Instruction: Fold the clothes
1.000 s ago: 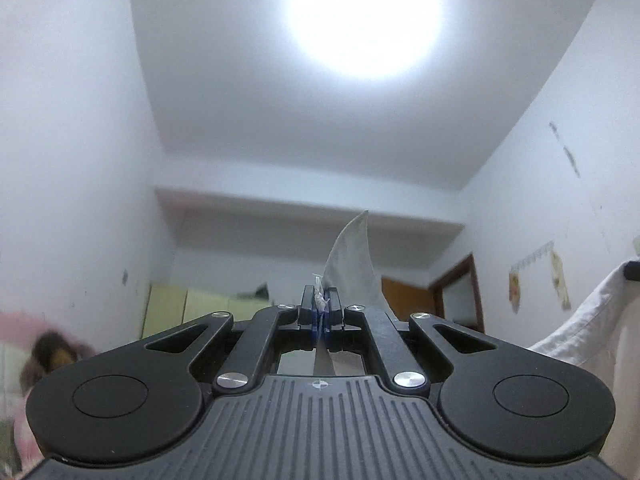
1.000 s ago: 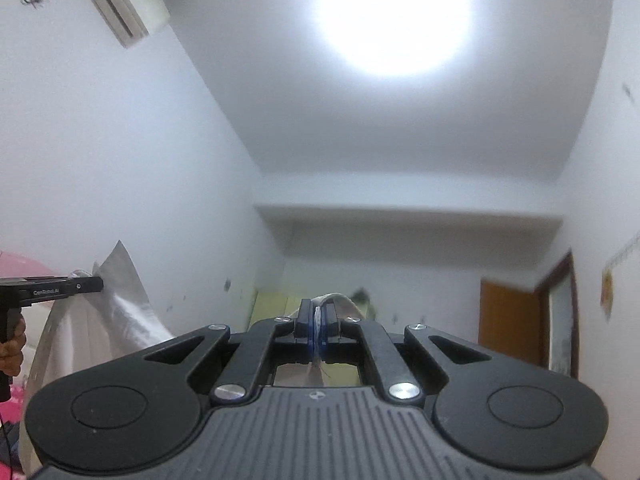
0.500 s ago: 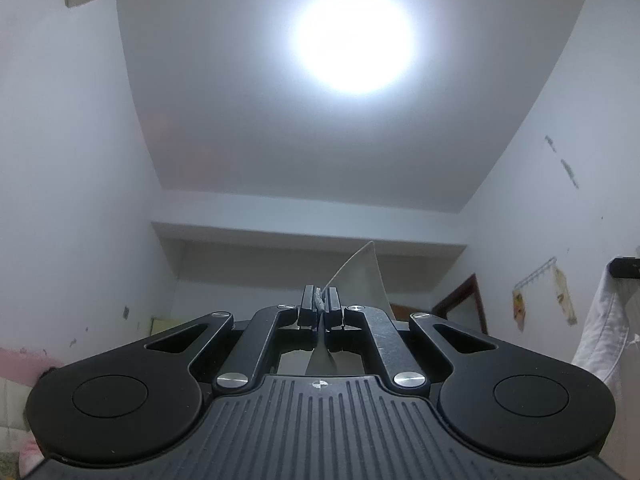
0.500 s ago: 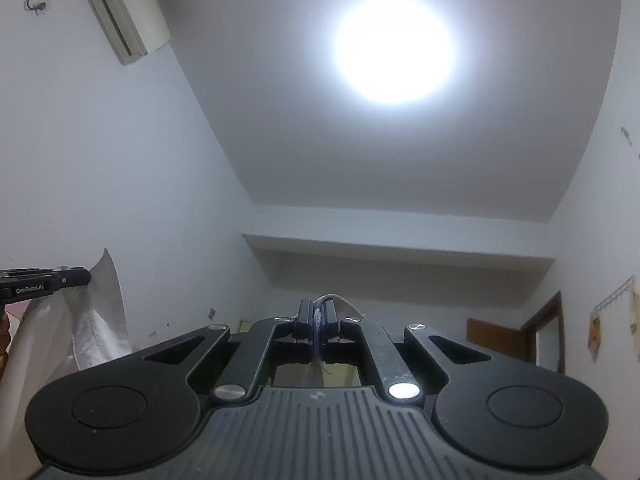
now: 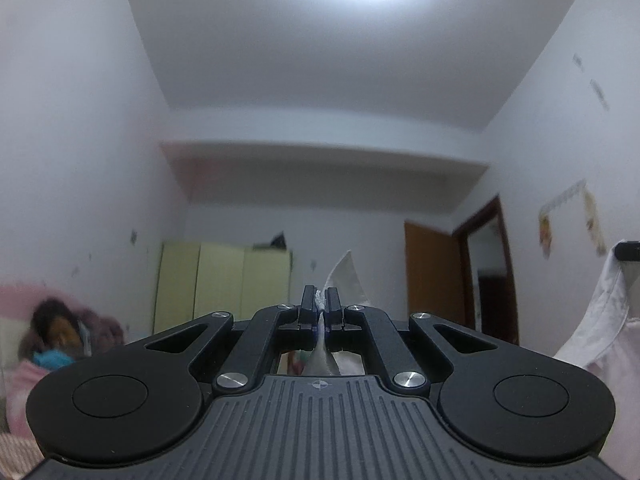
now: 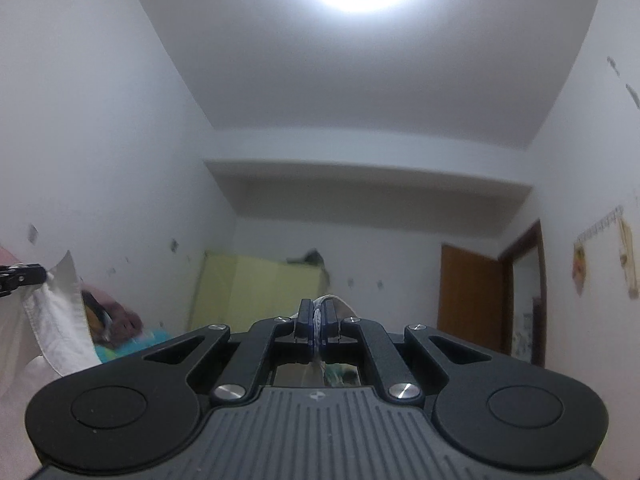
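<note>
both claws clamp the thin white cotton garment (image 5: 347,276) aloft: left claw (image 5: 320,305) on one corner, right claw (image 6: 317,316) on another, cloth hanging between, stretched left-right.

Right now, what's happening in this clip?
A person is holding a white garment up in the air with two handheld grippers. The left gripper is shut on one edge of the cloth, the right gripper on another, and both point slightly upward toward the far wall. The garment hangs between them; nothing is folded yet as far as these views show.
</note>
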Motion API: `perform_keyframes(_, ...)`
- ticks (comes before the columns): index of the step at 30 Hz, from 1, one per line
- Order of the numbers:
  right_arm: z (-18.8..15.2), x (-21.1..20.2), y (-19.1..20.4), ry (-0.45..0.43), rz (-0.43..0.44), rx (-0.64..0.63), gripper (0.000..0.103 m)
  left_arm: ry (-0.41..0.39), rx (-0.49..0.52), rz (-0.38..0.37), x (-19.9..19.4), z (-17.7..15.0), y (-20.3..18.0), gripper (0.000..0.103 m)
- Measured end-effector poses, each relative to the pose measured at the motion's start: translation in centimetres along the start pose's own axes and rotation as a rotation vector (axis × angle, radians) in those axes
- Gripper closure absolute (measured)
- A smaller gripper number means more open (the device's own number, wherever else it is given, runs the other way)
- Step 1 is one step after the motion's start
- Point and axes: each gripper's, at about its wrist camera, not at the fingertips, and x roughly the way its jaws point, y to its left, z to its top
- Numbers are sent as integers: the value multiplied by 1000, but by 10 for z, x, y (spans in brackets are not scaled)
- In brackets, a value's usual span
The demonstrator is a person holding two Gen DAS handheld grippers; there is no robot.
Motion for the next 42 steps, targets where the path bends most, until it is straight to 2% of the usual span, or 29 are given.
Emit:
perform_keyframes(5, -70, 70, -6, 109, -28, -8, 100, 120, 14, 19, 40, -68, 11, 102)
perform_keyframes(9, -143, 123, -4, 218, -45, -6, 100, 254, 33, 47, 56, -125, 24, 102)
perform_keyframes(12, -206, 153, 6, 316, -55, -17, 100, 383, 61, 53, 85, -182, 21, 102)
perform_keyframes(18, -337, 197, 30, 561, -54, -37, 100, 668, 93, 53, 129, -302, 16, 102)
perform_keyframes(20, -387, 211, 35, 652, -54, -39, 100, 738, 99, 47, 137, -333, 13, 102)
perform_keyframes(25, -475, 224, 29, 827, -77, 25, 100, 906, 92, 29, 155, -408, 10, 100)
perform_keyframes(27, -500, 232, 16, 902, -96, 92, 99, 1006, 65, 13, 165, -430, 12, 96)
perform_keyframes(29, -526, 232, 0, 1012, -118, 198, 97, 1041, 40, 9, 165, -439, 16, 87)
perform_keyframes(30, -539, 232, -8, 1066, -129, 252, 88, 1059, 27, 7, 165, -443, 19, 83)
perform_keyframes(31, -549, 232, -16, 1102, -136, 311, 85, 1074, 7, 5, 165, -446, 22, 79)
perform_keyframes(32, -550, 229, -25, 1102, -139, 379, 83, 1081, -53, 3, 166, -441, 28, 65)
perform_keyframes(33, -548, 225, -35, 1092, -148, 450, 72, 1083, -109, 3, 165, -435, 34, 54)
perform_keyframes(34, -544, 221, -45, 1089, -161, 513, 62, 1067, -147, 11, 163, -425, 40, 52)
perform_keyframes(35, -540, 217, -53, 1084, -170, 563, 47, 1052, -184, 20, 160, -415, 46, 50)
perform_keyframes(36, -534, 213, -62, 1077, -179, 602, 39, 1037, -217, 29, 157, -406, 51, 48)
perform_keyframes(38, -514, 205, -77, 1060, -204, 634, 36, 1018, -235, 47, 153, -384, 54, 46)
perform_keyframes(42, -474, 182, -108, 1040, -197, 744, 36, 969, -285, 19, 129, -320, 60, 46)
